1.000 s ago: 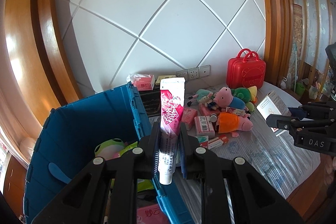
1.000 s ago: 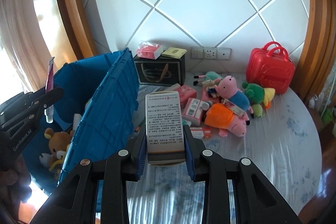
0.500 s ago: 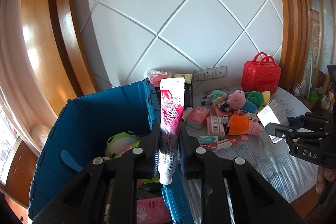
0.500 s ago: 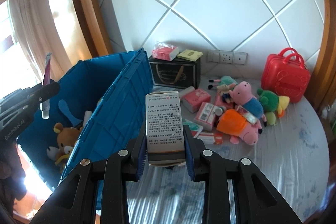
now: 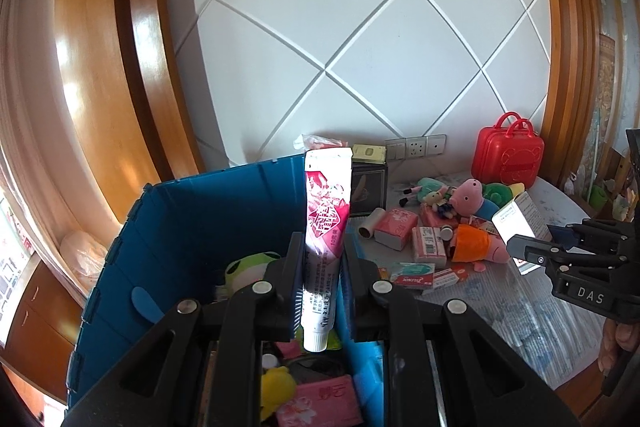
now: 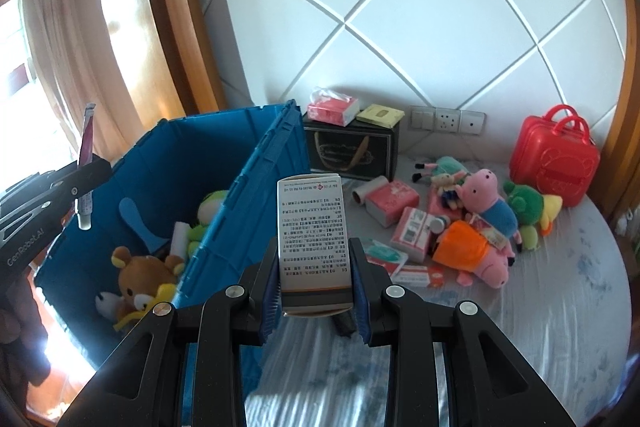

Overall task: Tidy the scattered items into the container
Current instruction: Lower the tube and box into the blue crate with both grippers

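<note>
My left gripper (image 5: 320, 263) is shut on a pink and white tube (image 5: 326, 227), held upright, cap down, above the open blue crate (image 5: 224, 211). The tube also shows in the right wrist view (image 6: 85, 163), over the crate's left side. My right gripper (image 6: 315, 267) is shut on a white medicine box (image 6: 312, 239) printed with text, held above the table just right of the crate wall (image 6: 248, 195). The box also shows in the left wrist view (image 5: 516, 223). The crate holds a bear plush (image 6: 140, 275), a green frog plush (image 5: 248, 267) and pink packs.
On the table lie Peppa pig plushes (image 6: 488, 199), an orange-dressed one (image 6: 468, 251), a green plush (image 6: 528, 207), several pink and white boxes (image 6: 412, 231) and a red toy suitcase (image 6: 554, 163). A black box (image 6: 352, 151) with a tissue pack stands against the wall.
Both grippers have risen and drawn back with their loads. The left one has moved left, from the crate's right wall to over its inside.
</note>
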`<state>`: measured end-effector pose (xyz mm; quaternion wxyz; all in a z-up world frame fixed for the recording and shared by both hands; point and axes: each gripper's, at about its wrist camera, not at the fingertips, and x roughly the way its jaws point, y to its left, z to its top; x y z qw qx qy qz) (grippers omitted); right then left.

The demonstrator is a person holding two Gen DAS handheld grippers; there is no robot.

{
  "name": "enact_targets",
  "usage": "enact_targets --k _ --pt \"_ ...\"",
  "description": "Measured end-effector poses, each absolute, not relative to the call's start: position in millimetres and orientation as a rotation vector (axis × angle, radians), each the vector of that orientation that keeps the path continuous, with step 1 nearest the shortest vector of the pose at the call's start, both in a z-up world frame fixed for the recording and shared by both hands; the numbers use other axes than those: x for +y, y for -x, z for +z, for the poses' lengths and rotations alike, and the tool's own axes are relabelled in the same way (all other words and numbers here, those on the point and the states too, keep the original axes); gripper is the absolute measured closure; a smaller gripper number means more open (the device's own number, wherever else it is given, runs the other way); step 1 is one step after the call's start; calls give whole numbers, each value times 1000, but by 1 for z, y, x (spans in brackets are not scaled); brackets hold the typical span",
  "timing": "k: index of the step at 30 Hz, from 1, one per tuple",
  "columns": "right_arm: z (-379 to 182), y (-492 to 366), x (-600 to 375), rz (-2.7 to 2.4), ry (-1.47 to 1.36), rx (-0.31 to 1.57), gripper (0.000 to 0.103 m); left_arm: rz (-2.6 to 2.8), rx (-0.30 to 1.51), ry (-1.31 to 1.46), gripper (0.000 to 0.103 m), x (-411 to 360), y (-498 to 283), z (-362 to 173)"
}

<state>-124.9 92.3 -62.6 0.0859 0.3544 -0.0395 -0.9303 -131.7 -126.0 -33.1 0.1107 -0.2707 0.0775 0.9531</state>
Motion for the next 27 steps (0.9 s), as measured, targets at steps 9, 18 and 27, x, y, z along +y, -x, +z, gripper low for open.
enact_targets --k 9,18,27 --pt "-51 144 7 -2809 -1061 -86 73 2762 201 808 87 -204 162 -42" --pt "-54 163 -59 -2824 -1048 -91 72 2748 220 826 87 -268 184 -50" --pt "-68 190 -107 -2795 -1070 -85 72 2732 231 860 87 -304 210 -57"
